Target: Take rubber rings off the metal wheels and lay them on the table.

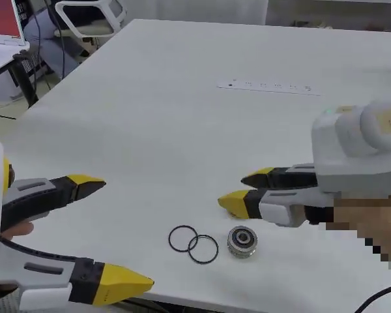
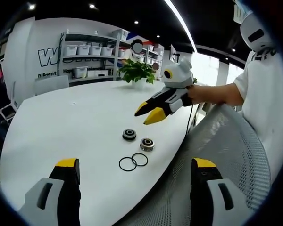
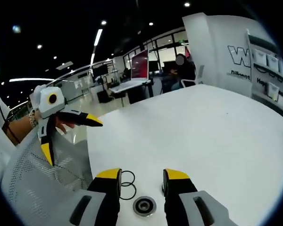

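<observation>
Worktop: a broad white worktop [image 1: 182, 117] is seen under both grippers.
Rubber rings: two thin black rubber rings [image 1: 193, 243] are laid flat on the worktop near its front edge and overlap a little. They are held by nothing.
Metal wheel: a small round silver metal wheel [image 1: 242, 240] is set flat just beside the rings, on their right in the head view, with a narrow gap between them.
Second wheel: in the left gripper view a second round metal wheel with a darker outer edge [image 2: 129, 134] is seen just beyond the first. Whether a ring is on it cannot be told.
Left gripper: the left gripper [image 1: 107, 231] is held at the lower left of the head view, to the left of the rings. Its yellow-tipped fingers [image 1: 85, 181] are spread wide apart and nothing is gripped.
Right gripper: the right gripper [image 1: 243, 189] is held above the silver wheel and pointed towards the left gripper. Its fingers are parted by a small gap, and neither wheel nor ring is touched.
Surroundings: a grey mesh chair back [image 2: 226, 141] is seen by the worktop's edge, and a green potted plant [image 2: 137, 70] is placed at the far end.
</observation>
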The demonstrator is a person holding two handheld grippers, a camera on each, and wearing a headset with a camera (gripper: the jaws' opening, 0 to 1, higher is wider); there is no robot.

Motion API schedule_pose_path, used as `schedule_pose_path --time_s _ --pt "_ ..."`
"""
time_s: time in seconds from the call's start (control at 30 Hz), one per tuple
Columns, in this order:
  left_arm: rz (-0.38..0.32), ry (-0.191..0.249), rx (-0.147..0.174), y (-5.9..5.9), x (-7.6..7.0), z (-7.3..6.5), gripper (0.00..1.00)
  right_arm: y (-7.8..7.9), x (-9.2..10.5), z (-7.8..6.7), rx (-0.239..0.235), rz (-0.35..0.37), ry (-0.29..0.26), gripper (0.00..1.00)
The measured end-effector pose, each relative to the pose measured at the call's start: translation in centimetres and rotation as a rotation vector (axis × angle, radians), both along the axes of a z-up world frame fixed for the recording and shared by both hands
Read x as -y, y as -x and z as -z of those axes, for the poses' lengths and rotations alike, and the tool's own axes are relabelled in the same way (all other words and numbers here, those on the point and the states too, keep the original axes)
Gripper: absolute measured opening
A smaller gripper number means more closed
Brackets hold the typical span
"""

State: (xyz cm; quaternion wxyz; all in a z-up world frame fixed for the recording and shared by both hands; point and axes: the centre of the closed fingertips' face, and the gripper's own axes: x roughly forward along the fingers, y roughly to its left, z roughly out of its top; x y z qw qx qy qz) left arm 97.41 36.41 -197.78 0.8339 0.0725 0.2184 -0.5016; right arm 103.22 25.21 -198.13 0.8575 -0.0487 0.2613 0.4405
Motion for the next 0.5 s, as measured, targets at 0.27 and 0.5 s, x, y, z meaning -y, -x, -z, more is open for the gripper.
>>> schedule_pose_path --time_s 0.27,0.5 --pt "0.005 0.004 -0.005 0.1 0.1 0.0 0.97 -1.2 0.7 -4.7 0.121 -0.052 -0.007 0.42" --pt "0.014 -0.003 0.015 0.1 0.1 -0.2 0.98 -2.2 1.6 -6.5 0.194 -0.092 0.021 0.42"
